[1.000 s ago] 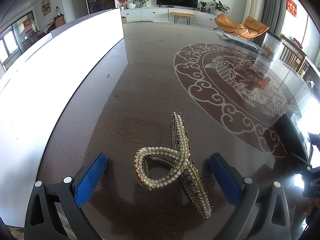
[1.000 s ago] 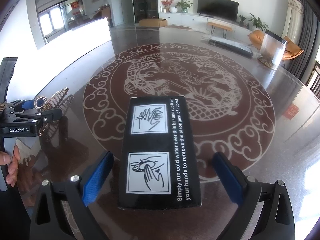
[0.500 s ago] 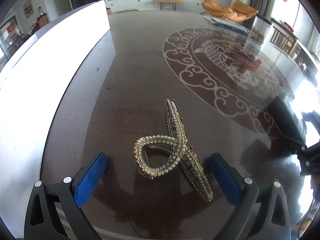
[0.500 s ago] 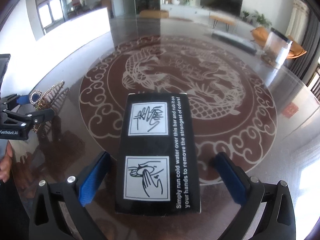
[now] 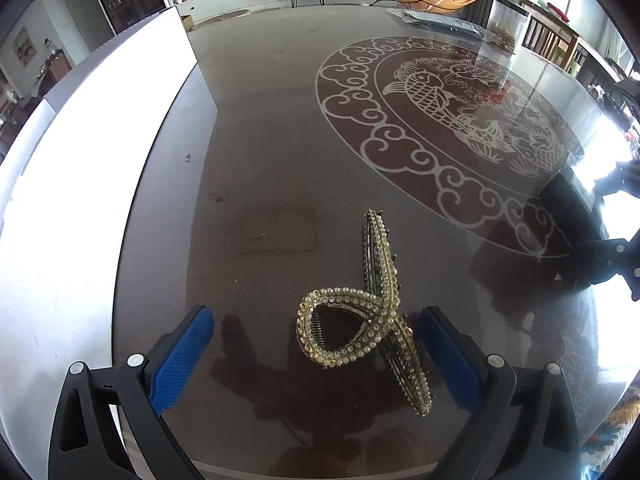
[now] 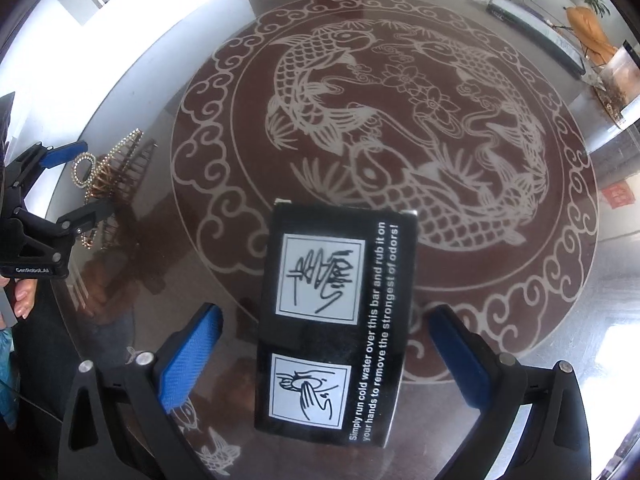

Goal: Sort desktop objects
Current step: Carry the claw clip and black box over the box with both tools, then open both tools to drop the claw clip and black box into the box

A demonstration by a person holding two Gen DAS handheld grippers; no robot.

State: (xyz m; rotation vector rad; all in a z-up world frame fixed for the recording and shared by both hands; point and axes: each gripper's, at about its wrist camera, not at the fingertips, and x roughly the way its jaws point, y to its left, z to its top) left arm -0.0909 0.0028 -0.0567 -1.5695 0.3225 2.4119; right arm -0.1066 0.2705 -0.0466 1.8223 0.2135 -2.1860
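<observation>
Low in the frame, the right gripper (image 6: pixel 320 354) straddles a black box (image 6: pixel 336 324) lying flat on the glass table (image 6: pixel 500 280); its jaws are closing, with gaps still showing on both sides of the box. At the left edge, the left gripper (image 6: pixel 86 178) brackets a beaded hair clip (image 6: pixel 106 172), a hand (image 6: pixel 22 294) just below it.

Dark glossy table (image 6: pixel 560 320) with a pale carved roundel of fish, blossoms and cloud scrolls (image 6: pixel 400 120) at centre. Resting flat at 6 o'clock of the roundel, overlapping its scroll border: black box (image 6: pixel 336 320) printed with two hand drawings and white text. Well apart at 9 o'clock, outside the border: beaded gold hair claw (image 5: pixel 368 320). Far off at 1 o'clock: flat dark packet (image 6: pixel 536 36), clear container (image 6: pixel 618 76).
</observation>
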